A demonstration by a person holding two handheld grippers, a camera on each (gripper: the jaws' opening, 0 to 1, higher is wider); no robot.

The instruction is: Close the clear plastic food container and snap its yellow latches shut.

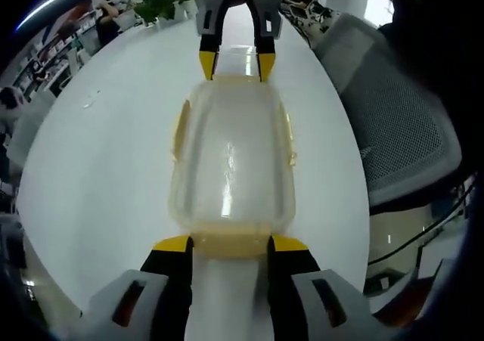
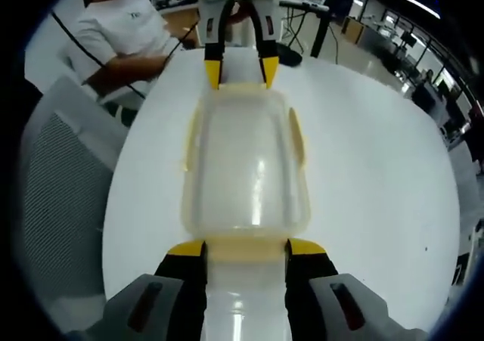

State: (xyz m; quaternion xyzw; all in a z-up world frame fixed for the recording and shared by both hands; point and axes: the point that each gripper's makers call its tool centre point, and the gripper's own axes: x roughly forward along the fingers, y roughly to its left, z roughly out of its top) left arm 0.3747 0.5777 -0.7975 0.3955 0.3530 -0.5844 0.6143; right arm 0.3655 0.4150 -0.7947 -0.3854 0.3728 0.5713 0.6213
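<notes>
a clear plastic food container [image 1: 233, 159] is lying on a smooth, glossy white table [image 1: 98, 182], its lid on top. it is a rounded rectangle with soft corners, its see-through plastic catching streaks of ceiling light, and pale yellow latches are running along its edges. in the left gripper view its long axis is running straight away from the camera, near end to far end; a side latch [image 1: 181, 133] is sitting on the left long edge and another [image 1: 289, 137] on the right.

the left gripper [image 1: 228, 243] is standing with its jaws set wide apart, roughly the width of the container's near end, the yellow-tipped black fingers [image 1: 172, 244] sitting right at the near-end latch [image 1: 227, 243]; whether they are pressing it i cannot tell. it is gripping nothing between the jaws.

the right gripper [image 1: 236, 65] is showing at the far end in that view, and in its own view it [image 2: 246, 248] is mirroring the same pose: jaws spread wide, tips [image 2: 306, 247] flanking the yellow latch [image 2: 246, 247] at the end nearest it, nothing clamped. there the container [image 2: 246, 171] is again pointing lengthwise away, with the left gripper [image 2: 236, 72] at its far end.

a grey mesh office chair [image 1: 401, 122] is standing to the right of the table in the left gripper view, and a person in a white shirt [image 2: 125, 35] is sitting beyond the table's far left edge in the right gripper view.
</notes>
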